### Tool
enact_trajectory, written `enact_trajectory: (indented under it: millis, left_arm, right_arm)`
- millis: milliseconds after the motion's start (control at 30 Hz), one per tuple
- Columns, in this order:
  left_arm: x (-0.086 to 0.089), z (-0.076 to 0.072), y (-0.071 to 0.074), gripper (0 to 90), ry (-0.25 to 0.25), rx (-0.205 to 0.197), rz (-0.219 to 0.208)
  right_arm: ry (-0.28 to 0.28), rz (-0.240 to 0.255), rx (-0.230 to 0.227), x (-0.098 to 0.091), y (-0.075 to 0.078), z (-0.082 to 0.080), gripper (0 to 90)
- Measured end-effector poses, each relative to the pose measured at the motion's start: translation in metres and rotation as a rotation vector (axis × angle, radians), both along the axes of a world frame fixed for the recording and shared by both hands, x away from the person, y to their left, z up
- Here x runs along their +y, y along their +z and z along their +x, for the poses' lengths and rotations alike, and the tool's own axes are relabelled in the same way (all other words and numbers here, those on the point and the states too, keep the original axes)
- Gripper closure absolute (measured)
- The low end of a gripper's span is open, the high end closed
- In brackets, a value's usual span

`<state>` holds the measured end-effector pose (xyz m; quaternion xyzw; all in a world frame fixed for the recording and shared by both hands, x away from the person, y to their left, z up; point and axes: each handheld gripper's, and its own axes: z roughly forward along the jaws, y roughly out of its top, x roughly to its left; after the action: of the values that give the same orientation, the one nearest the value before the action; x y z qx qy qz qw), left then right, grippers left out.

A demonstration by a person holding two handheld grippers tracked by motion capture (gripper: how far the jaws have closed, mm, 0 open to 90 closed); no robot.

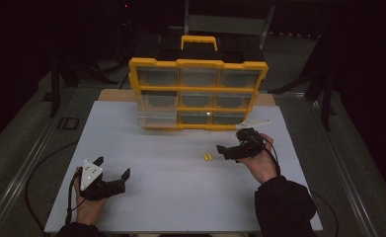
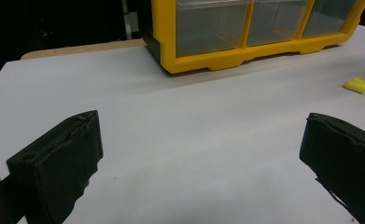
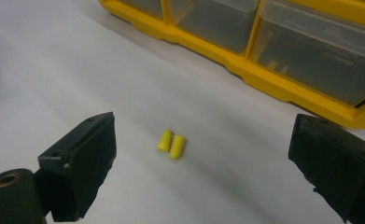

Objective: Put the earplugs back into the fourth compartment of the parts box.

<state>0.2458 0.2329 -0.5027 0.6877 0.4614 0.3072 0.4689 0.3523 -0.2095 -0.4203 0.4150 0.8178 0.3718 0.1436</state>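
— In front of the organizer (image 1: 198,94), what lies on the bench (image 1: 180,197)?
— Two yellow plugs (image 3: 171,143), touching side by side, long axes pointing toward the organizer's drawers. Too small and blurred to tell their ends apart.
— The grippers?
— Right gripper (image 1: 228,150) gapes just beside the plugs, grasping nothing. Left gripper (image 1: 112,169), well off from the organizer, also spread wide; its jaws are cut off at the frame's bottom.

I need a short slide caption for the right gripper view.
Open right gripper facing two yellow earplugs before the drawer organizer.
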Motion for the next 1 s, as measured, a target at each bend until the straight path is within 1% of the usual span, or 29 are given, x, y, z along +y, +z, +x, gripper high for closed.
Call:
enact_trajectory:
  millis: [100,267,300,333,433,567,667,700,833,900,933,967,1000]
  left_arm:
    - [0.0,0.0,0.0,0.2,-0.001,0.0,0.002]
    - [0.0,0.0,0.0,0.2,-0.002,0.003,0.005]
    - [0.0,0.0,0.0,0.2,-0.002,0.003,0.005]
    - [0.0,0.0,0.0,0.2,-0.002,0.003,0.005]
    - [0.0,0.0,0.0,0.2,-0.003,0.002,0.007]
    - [-0.001,0.0,-0.001,0.2,-0.003,0.005,0.006]
    - [-0.001,0.001,-0.001,0.2,-0.001,0.006,0.006]
    - [-0.001,0.001,-0.001,0.2,-0.002,0.006,0.008]
    - [-0.001,0.001,-0.001,0.2,-0.002,0.007,0.009]
    - [-0.001,0.001,-0.001,0.2,-0.004,0.008,0.01]
    - [-0.001,0.001,-0.001,0.2,-0.004,0.008,0.012]
    - [-0.001,0.001,-0.001,0.2,-0.004,0.008,0.012]
    - [-0.001,0.001,-0.001,0.2,-0.004,0.008,0.014]
  right_arm:
    - [0.001,-0.008,0.025,0.003,-0.003,0.006,7.7]
    - [0.003,-0.033,0.05,0.009,-0.01,0.012,7.9]
    - [0.011,-0.045,0.058,0.011,-0.012,0.015,8.1]
    - [0.011,-0.046,0.063,0.012,-0.013,0.015,8.3]
    - [0.019,-0.069,0.085,0.017,-0.019,0.021,8.4]
    - [0.019,-0.082,0.111,0.023,-0.026,0.027,9.6]
    - [0.021,-0.086,0.12,0.025,-0.029,0.029,10.6]
    - [0.023,-0.101,0.139,0.029,-0.034,0.033,12.5]
    - [0.033,-0.122,0.15,0.034,-0.04,0.036,14.5]
    - [0.032,-0.131,0.16,0.036,-0.042,0.037,16.4]
    - [0.027,-0.135,0.17,0.037,-0.044,0.038,18.8]
    - [0.027,-0.135,0.17,0.037,-0.044,0.038,18.8]
    - [0.024,-0.149,0.183,0.039,-0.047,0.04,23.1]
